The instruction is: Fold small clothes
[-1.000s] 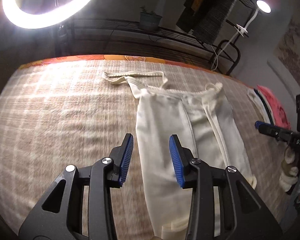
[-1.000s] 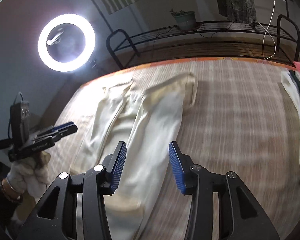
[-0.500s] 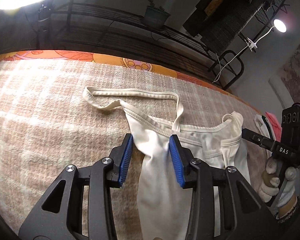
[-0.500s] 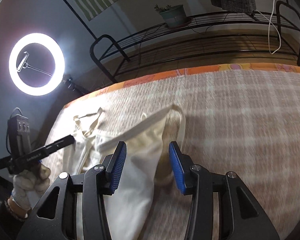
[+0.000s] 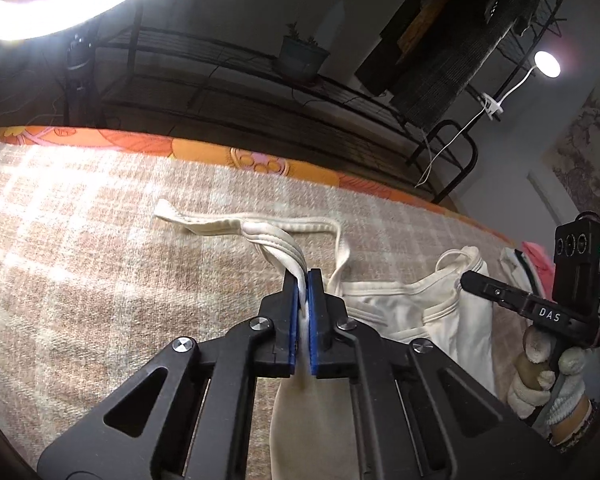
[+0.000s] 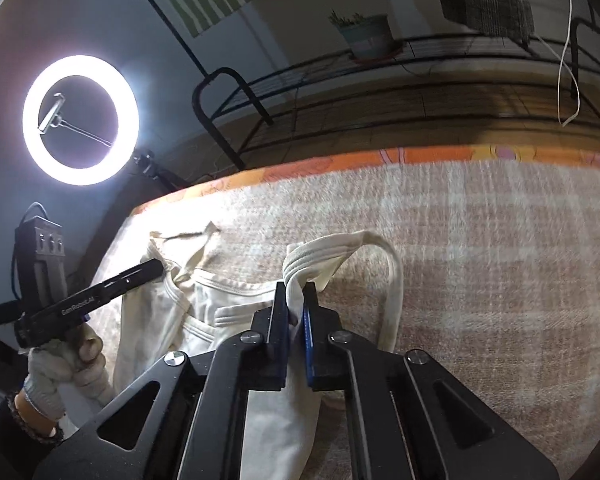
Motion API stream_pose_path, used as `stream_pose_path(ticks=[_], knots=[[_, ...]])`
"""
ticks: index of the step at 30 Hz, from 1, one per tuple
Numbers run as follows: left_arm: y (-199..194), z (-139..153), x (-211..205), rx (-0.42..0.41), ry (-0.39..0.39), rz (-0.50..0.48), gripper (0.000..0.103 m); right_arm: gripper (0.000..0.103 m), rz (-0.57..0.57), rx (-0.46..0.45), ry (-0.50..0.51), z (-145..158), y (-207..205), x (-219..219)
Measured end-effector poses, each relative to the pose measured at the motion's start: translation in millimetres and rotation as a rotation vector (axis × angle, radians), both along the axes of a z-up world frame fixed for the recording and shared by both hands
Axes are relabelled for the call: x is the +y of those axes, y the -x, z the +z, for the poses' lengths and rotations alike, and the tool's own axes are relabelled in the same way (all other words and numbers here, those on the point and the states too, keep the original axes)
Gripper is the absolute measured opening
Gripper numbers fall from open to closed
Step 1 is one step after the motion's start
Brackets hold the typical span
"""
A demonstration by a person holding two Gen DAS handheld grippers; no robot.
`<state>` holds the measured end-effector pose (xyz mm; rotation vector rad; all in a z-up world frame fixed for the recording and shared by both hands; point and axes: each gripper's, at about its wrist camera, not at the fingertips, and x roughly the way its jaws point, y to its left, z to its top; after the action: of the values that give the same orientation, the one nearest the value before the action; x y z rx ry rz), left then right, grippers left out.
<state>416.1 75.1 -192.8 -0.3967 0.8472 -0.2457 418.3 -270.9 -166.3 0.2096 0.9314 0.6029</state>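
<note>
The cream top lies flat on the checked blanket, w/ its straps up at the far end and its body running down to the bottom of the frame, under the tools. So its long way goes near-to-far, same way both tools point.

L gripper is pinched tight on the left shoulder, mid-frame, where the strap bunches up. R gripper is clamped on the other shoulder, also mid-frame; a strap loop curls off to its right.

Both hold the far end, side by side, approx. level. Looks like the next move is pulling that end back toward the bottom hem, so both hands need to go together or the fold goes crooked.
</note>
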Motion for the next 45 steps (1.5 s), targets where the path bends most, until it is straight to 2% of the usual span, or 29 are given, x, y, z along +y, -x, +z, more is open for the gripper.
stream_pose_path(ticks=[3, 10, 18, 25, 32, 37, 45], knots=[[7, 12, 2, -0.017, 0.019, -0.003, 0.002, 0.003, 0.009, -0.033, -0.01, 12, 8, -2], [43, 45, -4, -0.065, -0.013, -0.037, 0.002, 0.002, 0.039, -0.102, 0.025, 44, 43, 3], [101, 76, -13, -0.103, -0.069, -0.059, 0.002, 0.002, 0.068, -0.149, 0.054, 79, 96, 5], [160, 86, -19, -0.105, -0.089, -0.066, 0.002, 0.002, 0.072, -0.152, 0.063, 92, 148, -4], [216, 73, -26, -0.066, -0.114, -0.081, 0.002, 0.002, 0.093, -0.132, 0.107, 82, 210, -6], [249, 51, -25, -0.013, -0.144, -0.096, 0.002, 0.002, 0.124, -0.118, 0.207, 60, 249, 0], [295, 33, -25, 0.07, -0.219, -0.181, 0.002, 0.003, 0.192, -0.064, 0.325, 30, 283, -4]])
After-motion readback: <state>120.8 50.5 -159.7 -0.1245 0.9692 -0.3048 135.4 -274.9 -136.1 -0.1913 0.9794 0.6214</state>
